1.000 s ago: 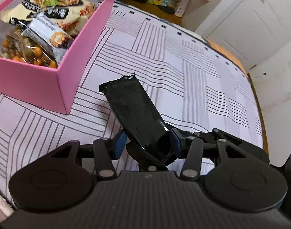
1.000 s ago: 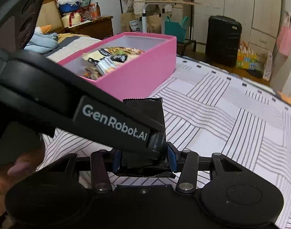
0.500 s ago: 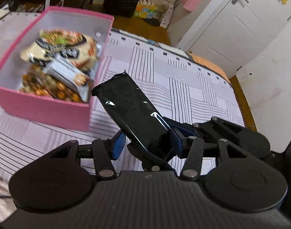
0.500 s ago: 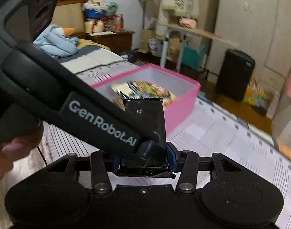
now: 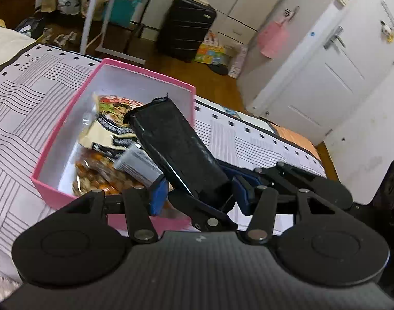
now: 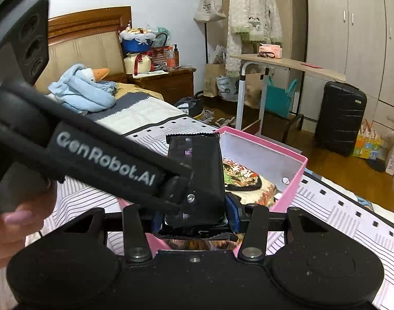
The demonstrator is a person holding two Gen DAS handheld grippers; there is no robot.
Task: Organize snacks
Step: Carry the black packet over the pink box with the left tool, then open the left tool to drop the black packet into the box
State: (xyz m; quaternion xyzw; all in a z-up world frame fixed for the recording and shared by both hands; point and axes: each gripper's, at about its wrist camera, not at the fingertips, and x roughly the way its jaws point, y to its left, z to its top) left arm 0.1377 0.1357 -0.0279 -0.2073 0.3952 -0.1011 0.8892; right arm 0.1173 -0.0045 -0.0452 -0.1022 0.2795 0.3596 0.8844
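Observation:
A long black snack packet is held at its near end by both grippers, which cross over each other. My left gripper is shut on it, and my right gripper is shut on the same packet. The packet hangs in the air over the open pink box, its far end pointing into the box. The box holds several snack bags, including a noodle bag and a bag of orange nuts.
The box sits on a bed with a white line-patterned cover. Beyond the bed are a black suitcase, a white side table, a wardrobe and a white door. A blue plush lies by the headboard.
Both grippers lifted the black packet up off the bed cover and carried it left, over the pink box. Both stayed shut on it.

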